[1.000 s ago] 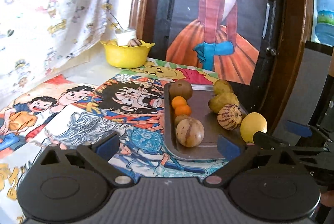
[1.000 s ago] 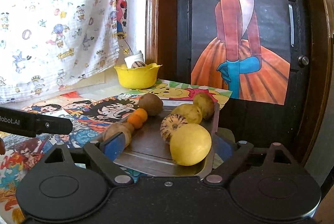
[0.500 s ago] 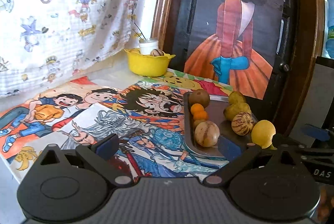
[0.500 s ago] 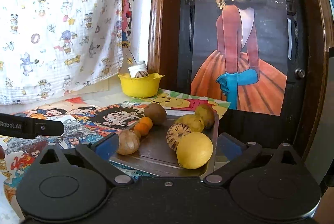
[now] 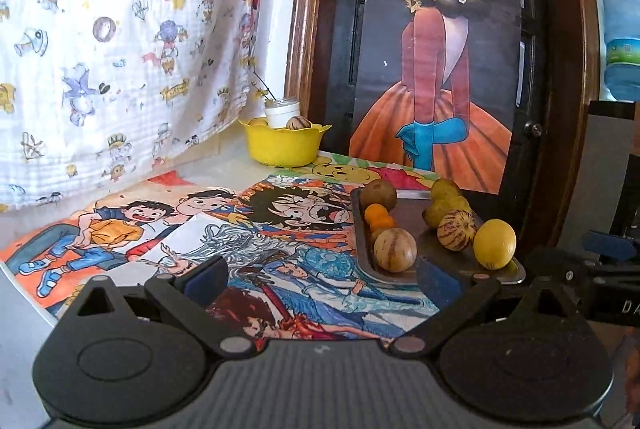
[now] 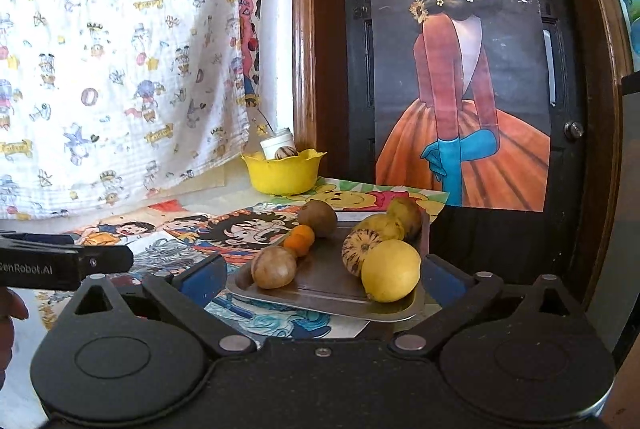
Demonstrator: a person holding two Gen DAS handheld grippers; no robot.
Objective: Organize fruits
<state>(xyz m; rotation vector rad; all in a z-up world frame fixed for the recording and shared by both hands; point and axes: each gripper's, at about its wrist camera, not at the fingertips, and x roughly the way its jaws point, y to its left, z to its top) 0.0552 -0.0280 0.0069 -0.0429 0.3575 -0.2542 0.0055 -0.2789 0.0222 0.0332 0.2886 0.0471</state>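
Observation:
A metal tray (image 5: pixel 434 257) (image 6: pixel 320 289) lies at the table's right edge with several fruits on it: a yellow lemon (image 5: pixel 494 244) (image 6: pixel 391 270) at the near right, striped melons (image 5: pixel 456 230) (image 6: pixel 359 251), a tan round fruit (image 5: pixel 395 250) (image 6: pixel 274 272), small oranges (image 5: pixel 377 213) (image 6: pixel 301 239) and a brown kiwi (image 5: pixel 378 193) (image 6: pixel 317 217). My left gripper (image 5: pixel 320 279) is open and empty, short of the tray's left side. My right gripper (image 6: pixel 322 279) is open and empty, with the tray's near end between its fingers.
A yellow bowl (image 5: pixel 285 144) (image 6: pixel 283 171) with a striped fruit and a white jar stands at the back by the wall. Cartoon posters (image 5: pixel 224 225) cover the table. A patterned cloth (image 5: pixel 120 37) hangs at left. A dark door with a girl poster (image 6: pixel 460 77) stands behind.
Both grippers have drawn back and risen, so the tray and fruits look smaller and farther. Both stay open and the fruits have not moved.

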